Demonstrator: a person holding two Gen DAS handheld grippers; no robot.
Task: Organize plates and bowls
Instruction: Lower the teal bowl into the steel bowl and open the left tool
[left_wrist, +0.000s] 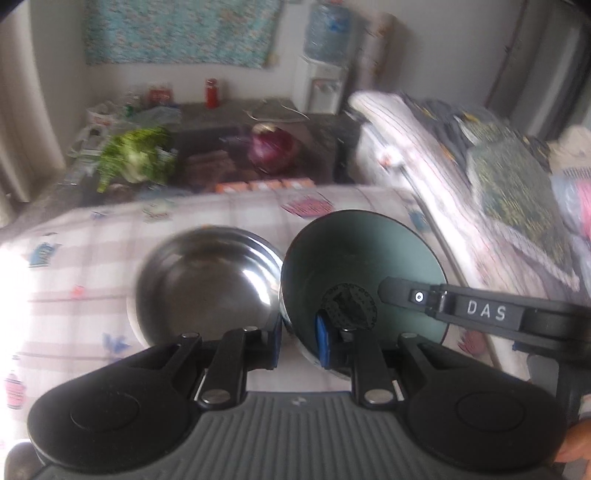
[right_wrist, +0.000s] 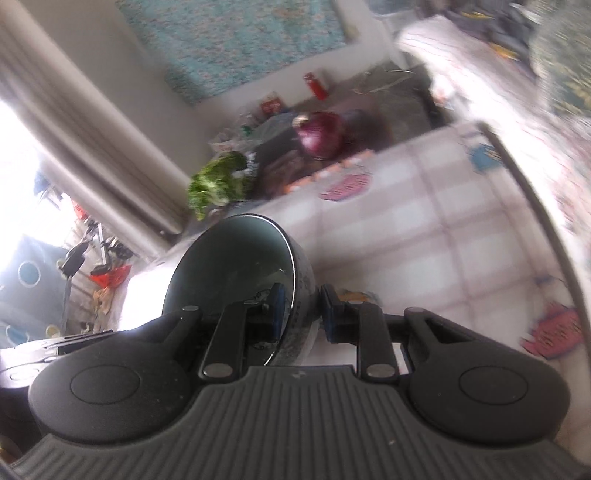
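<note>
A dark green bowl (left_wrist: 369, 251) with a speckled outside hangs tilted above the table. My left gripper (left_wrist: 298, 343) is shut on its near rim, one blue pad inside and one outside. My right gripper (left_wrist: 391, 295) reaches in from the right over the bowl's other side. In the right wrist view, the right gripper (right_wrist: 303, 314) is shut on the rim of the green bowl (right_wrist: 229, 266). A steel bowl (left_wrist: 207, 280) sits on the checked tablecloth (left_wrist: 92, 258), just left of the green bowl.
Beyond the table's far edge is a dark counter with leafy greens (left_wrist: 136, 155), a purple cabbage (left_wrist: 273, 147) and a red bottle (left_wrist: 211, 92). A water dispenser (left_wrist: 321, 81) stands behind. Piled fabrics (left_wrist: 498, 177) rise at the right.
</note>
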